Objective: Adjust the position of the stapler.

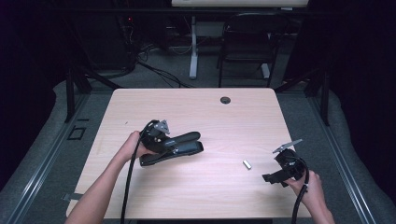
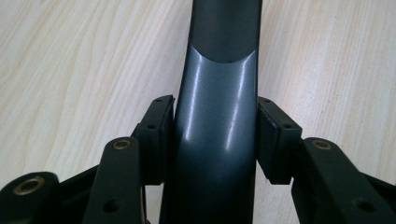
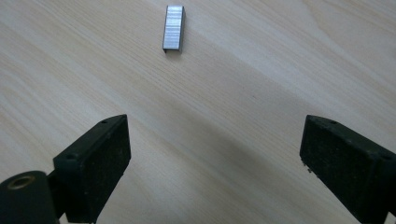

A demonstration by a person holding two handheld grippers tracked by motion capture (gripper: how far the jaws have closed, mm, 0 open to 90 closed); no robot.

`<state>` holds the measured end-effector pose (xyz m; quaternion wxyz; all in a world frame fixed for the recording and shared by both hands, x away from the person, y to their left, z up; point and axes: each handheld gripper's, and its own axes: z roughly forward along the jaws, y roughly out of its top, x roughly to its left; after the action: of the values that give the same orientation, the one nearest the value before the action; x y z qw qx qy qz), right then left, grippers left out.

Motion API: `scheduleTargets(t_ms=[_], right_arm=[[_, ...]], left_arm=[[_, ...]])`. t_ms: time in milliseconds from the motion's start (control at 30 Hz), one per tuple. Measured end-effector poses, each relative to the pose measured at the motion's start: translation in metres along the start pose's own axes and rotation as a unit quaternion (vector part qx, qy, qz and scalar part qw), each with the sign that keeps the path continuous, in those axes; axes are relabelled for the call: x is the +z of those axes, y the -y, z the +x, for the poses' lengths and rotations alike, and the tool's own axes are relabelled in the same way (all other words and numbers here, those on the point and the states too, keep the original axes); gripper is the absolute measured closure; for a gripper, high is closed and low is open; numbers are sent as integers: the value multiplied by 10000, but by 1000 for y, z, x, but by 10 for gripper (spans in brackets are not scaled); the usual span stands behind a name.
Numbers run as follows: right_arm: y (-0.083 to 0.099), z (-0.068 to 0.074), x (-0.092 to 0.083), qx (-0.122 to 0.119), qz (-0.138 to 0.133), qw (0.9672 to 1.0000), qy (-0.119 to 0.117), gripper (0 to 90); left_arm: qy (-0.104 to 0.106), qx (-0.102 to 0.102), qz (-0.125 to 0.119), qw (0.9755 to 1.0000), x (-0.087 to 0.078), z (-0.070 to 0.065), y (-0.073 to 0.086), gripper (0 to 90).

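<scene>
Taking the stapler (image 1: pixel 180 145) as the landmark: it lay on the pale wooden table (image 1: pixel 201 191), somewhat left of the middle, its long dark body running from your left hand (image 1: pixel 133 145) out toward the table's centre and slightly away from you. Your left gripper (image 1: pixel 163 140) sat at the stapler's near-left end, with the grey three-cornered plate on top and the cable trailing back along your forearm toward the near edge. In the left gripper view the stapler's glossy grey top (image 2: pixel 217 135) rose straight up between the two black jaws; the pads (image 2: pixel 156 135) stood tight against both of its flanks, so that gripper was clamped on the stapler's body. Beyond the glossy part the stapler carried on as a darker matte section toward the top of that view, with bare wood grain on either side.

To the right of the stapler, well apart from its tip, a small silver strip of staples (image 1: pixel 247 164) lay flat on the table by itself, touching nothing else. In the right gripper view the strip (image 3: pixel 173 27) lay ahead of the jaws and a little left of their centre line.

Further right again, your right gripper (image 1: pixel 273 177) hovered near the table's right edge, held in your right hand (image 1: pixel 310 186), pointing back toward the staples and the stapler. Its jaws were spread wide, with only bare wood between the pads (image 3: pixel 100 163).
</scene>
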<state>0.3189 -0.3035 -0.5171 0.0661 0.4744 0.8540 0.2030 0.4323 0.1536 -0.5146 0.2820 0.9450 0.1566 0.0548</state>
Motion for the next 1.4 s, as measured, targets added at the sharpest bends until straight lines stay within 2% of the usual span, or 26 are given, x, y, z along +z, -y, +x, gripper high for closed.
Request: scheduleTargets(t_ms=[167,333,567,633,700,733,800,1000,1100,1200,1233,1333,1400], right_arm=[[-1,0,2,6,68,10000,1,82],[-1,0,3,7,70,10000,-25,82],[-1,0,4,11,102,9999,-34,82],[0,1,5,70,25,9999,-73,82],[-2,0,4,-69,176,9998,-67,83],[-1,2,6,65,17,9999,-96,83],[-1,3,6,62,11,9999,-99,83],[-1,1,5,-20,117,9999,-31,83],[-2,1,6,28,108,9999,-114,84],[-2,2,6,-27,129,9999,-58,86],[-2,1,6,-47,126,9999,-64,86],[-3,2,6,-55,112,9999,-21,86],[-4,3,7,-23,104,9999,-81,86]], left_arm=[[94,61,-51,9999,1,-2,-1,537],[285,370,-73,9989,6,-12,-8,538],[442,528,-8,9976,11,-21,-18,538],[441,538,-31,9976,12,-22,-19,538],[475,589,-43,9971,14,-25,-21,538],[501,617,-27,9968,14,-26,-23,538],[498,631,-31,9968,15,-28,-24,538],[607,760,1,9953,19,-35,-31,538],[601,776,-24,9952,21,-38,-33,537],[652,894,34,9939,24,-44,-39,537],[599,892,-11,9942,25,-46,-39,537],[657,923,29,9936,26,-50,-43,536],[609,928,32,9938,27,-53,-44,535]])
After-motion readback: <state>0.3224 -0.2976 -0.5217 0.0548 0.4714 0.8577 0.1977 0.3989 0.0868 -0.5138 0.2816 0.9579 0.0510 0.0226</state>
